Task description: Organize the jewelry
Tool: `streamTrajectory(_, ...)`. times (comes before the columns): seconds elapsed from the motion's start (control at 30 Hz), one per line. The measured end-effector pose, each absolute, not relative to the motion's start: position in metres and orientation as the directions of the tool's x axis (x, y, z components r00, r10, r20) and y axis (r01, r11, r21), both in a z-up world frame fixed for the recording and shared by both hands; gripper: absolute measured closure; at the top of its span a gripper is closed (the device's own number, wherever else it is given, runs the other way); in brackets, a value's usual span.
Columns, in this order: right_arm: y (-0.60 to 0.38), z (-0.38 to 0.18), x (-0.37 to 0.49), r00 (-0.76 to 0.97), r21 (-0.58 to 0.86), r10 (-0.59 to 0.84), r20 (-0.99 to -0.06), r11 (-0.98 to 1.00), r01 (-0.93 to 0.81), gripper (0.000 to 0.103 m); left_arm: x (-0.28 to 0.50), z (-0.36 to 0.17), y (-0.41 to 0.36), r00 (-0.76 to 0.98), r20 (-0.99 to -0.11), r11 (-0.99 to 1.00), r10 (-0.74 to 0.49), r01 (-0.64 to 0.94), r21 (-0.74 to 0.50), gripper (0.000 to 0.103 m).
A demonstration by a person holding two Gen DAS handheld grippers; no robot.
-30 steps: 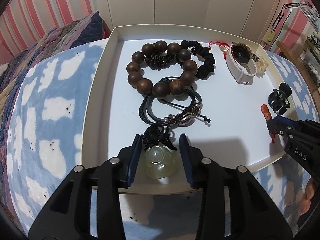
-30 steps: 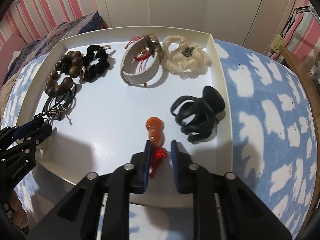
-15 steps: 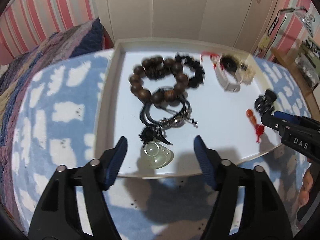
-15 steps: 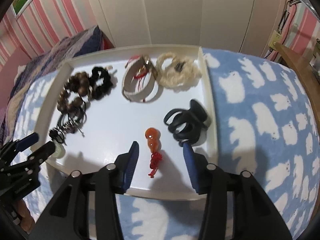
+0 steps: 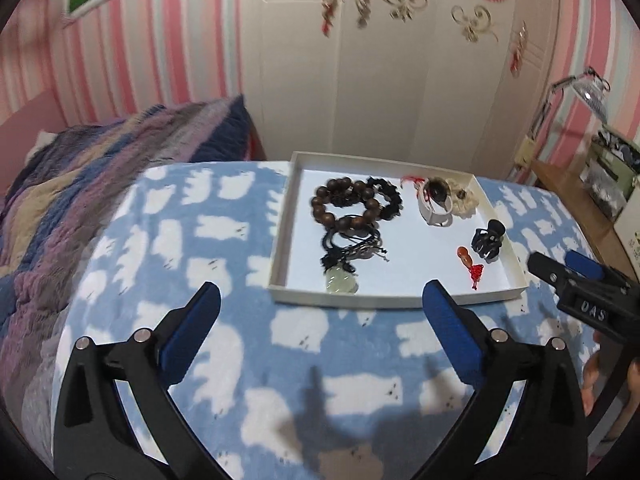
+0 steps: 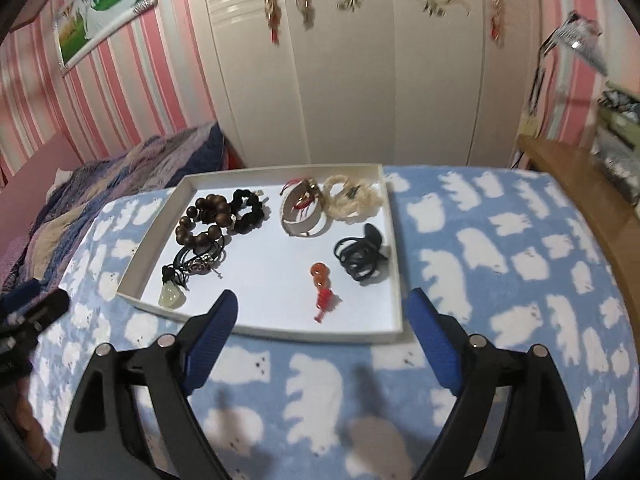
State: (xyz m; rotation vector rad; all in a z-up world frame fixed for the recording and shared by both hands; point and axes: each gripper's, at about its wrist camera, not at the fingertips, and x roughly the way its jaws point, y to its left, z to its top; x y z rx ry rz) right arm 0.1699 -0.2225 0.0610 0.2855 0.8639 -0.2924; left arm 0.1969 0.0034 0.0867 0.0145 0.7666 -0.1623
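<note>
Your left gripper point(image 5: 320, 308) and right gripper point(image 6: 322, 314) hang short of the tray point(image 6: 280, 330), jaws opening, nothing between; everything lies ahead, inside.

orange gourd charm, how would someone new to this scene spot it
Find the white tray on the blue blanket. In its near right part, left of the black hair claw, lies the gourd charm. It is the only orange piece, with a red knotted tassel.
</note>
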Motion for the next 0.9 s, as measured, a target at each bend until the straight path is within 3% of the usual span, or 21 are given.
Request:
streamTrajectory(0.17, -0.210, 0.073, 0.125, 0.654, 0.067, -0.204, -0.728, 0.929, 0.364, 0.016, 0.156, 0.094, 0.005, 0.760, -0.642, 0.995, -0.098, 0.095, -0.040, 0.003)
streamTrajectory(0.23, -0.207, 0.077, 0.113, 0.662, 0.048, -0.225, -0.715, 0.929, 0.367, 0.008, 0.141, 0.094, 0.002, 0.783, -0.615, 0.995, -0.087, 0.092, -0.025, 0.003)
streamTrajectory(0.33, -0.204, 0.079, 0.094, 0.681, 0.035, -0.247, -0.689, 0.928, 0.371, 0.006, 0.125, 0.090, -0.003, 0.809, -0.584, 0.997, -0.061, 0.075, 0.000, 0.003)
streamTrajectory(0.9, -0.195, 0.057, 0.084, 0.677, 0.017, -0.234, -0.698, 0.939, 0.343, 0.006, 0.115, 0.062, -0.005, 0.802, -0.595, 0.996, -0.058, 0.091, 0.026, 0.003)
